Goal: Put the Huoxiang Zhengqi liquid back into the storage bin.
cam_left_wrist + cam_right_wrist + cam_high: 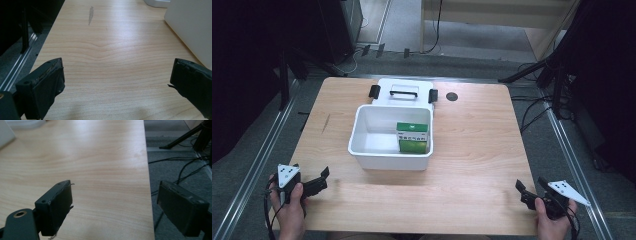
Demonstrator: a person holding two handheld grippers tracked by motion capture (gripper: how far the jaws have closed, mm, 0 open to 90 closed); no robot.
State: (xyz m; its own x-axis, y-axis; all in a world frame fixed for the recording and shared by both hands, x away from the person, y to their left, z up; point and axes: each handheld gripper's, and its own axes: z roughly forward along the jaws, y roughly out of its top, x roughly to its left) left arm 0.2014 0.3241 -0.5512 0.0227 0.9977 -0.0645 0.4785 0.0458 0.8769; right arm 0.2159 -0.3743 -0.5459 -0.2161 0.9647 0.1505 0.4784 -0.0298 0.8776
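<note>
Nearest the person, the left gripper (323,179) sits at about 7 o'clock on the table (472,150), and the right gripper (523,192) at about 5 o'clock. Both are released, jaws apart over bare wood with nothing between them; in the right gripper view one jaw overhangs the table's edge. This parked, symmetrical stance suggests that neither hand is currently engaged with the work.

Farther out, near the centre, stands the white bin (362,127), open-topped, presumably so contents can be dropped in from above. The green box (413,137) stands inside it against the wall at 3 o'clock (lettering too small to read).

Behind the bin, at 12 o'clock, lies the white lid (404,90), partly cut off by the bin's rim; its latches and handle are dark. A small dark disc (452,96) beside it cannot be identified.
</note>
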